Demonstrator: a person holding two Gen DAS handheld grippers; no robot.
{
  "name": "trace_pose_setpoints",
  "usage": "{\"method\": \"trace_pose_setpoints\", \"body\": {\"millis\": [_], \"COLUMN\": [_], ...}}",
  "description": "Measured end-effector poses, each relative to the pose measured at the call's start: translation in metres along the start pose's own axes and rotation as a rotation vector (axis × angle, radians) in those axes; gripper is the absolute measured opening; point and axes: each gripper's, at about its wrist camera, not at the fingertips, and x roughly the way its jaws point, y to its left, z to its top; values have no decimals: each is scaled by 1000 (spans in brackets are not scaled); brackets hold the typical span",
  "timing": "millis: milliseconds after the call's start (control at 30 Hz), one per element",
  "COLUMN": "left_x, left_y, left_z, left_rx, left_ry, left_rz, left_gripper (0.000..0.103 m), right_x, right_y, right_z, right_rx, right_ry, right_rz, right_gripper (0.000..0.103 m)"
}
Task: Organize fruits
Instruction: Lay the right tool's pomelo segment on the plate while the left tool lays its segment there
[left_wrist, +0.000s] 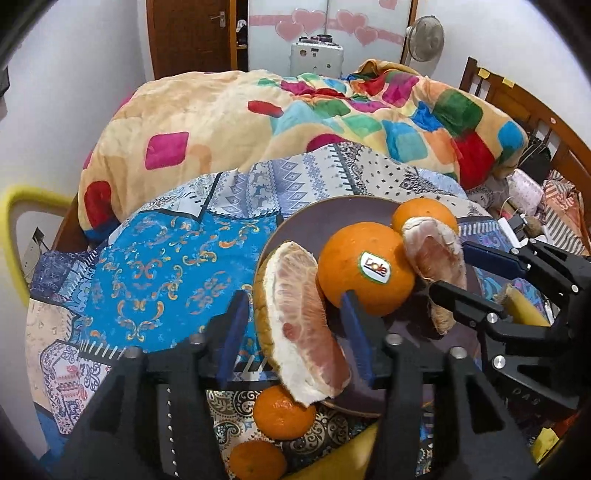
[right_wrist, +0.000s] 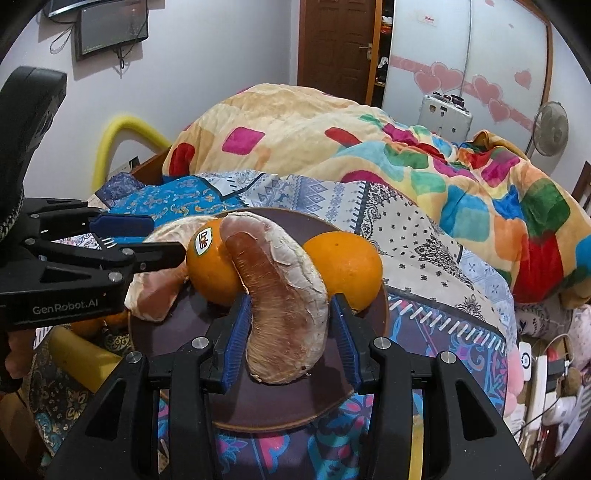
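Showing mandarins (left_wrist: 283, 412) off plate (left_wrist: 295, 225): left wrist view only.

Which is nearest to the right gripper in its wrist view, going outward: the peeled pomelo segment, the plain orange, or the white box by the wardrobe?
1. Peeled pomelo segment, between the right gripper's fingers.
2. Plain orange, just beyond, right side of the plate.
3. White box, far across the bed.

A banana (left_wrist: 524, 310) shows only its stalk end behind the right gripper (left_wrist: 461, 269), and the lowest tangerine (left_wrist: 257, 461) is cut off by the picture's bottom edge.
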Motion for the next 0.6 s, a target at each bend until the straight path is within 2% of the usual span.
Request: {"method": "trace_pose_setpoints", "body": {"millis": [133,400,600], "left_x": [-16,-60,-89], "left_y": [-5,-16,-20], "left_z": [-2,-14,-31], "left_rx": [26,48,45], "left_ry": [-35,-102,-121], "left_rz": [22,59,77], "left_gripper": [54,58,66], "right_x": [-11,-51,-86], "right_y": [-1,-6,-11], "right_z": [1,-4,-16], "right_rx": [0,16,29], "right_ry": [-19,-70,-101], "right_rz": [-7,-33,-46], "right_gripper": [47,48,49]}}
